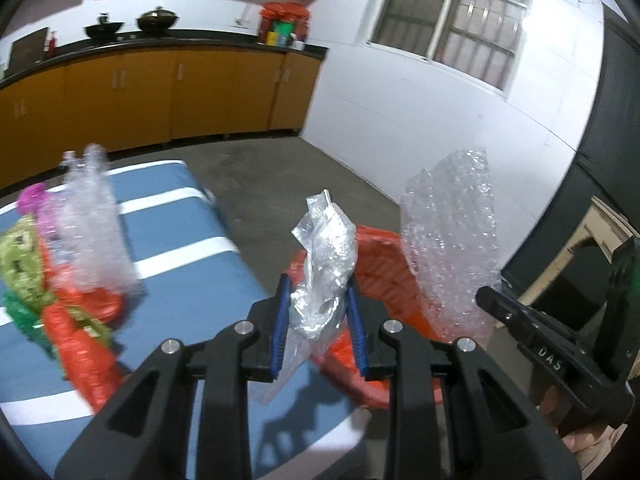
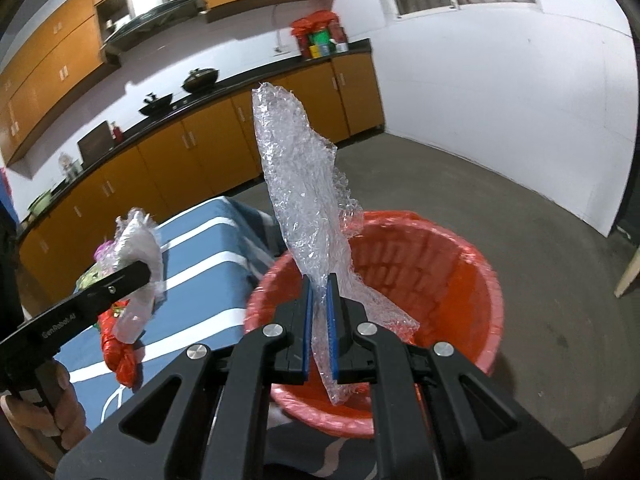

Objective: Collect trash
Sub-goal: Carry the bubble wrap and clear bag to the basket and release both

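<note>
My left gripper is shut on a crumpled clear plastic bag, held over the table edge beside the red-lined trash bin. My right gripper is shut on a long sheet of bubble wrap and holds it upright over the open bin. The bubble wrap also shows in the left wrist view, and the left gripper's bag in the right wrist view. More trash lies on the blue striped table: a clear wrap, a red bag, green wrappers.
Orange kitchen cabinets with a black counter stand behind the table. A white wall with a window is at the right. Grey concrete floor surrounds the bin. A dark doorway is at far right.
</note>
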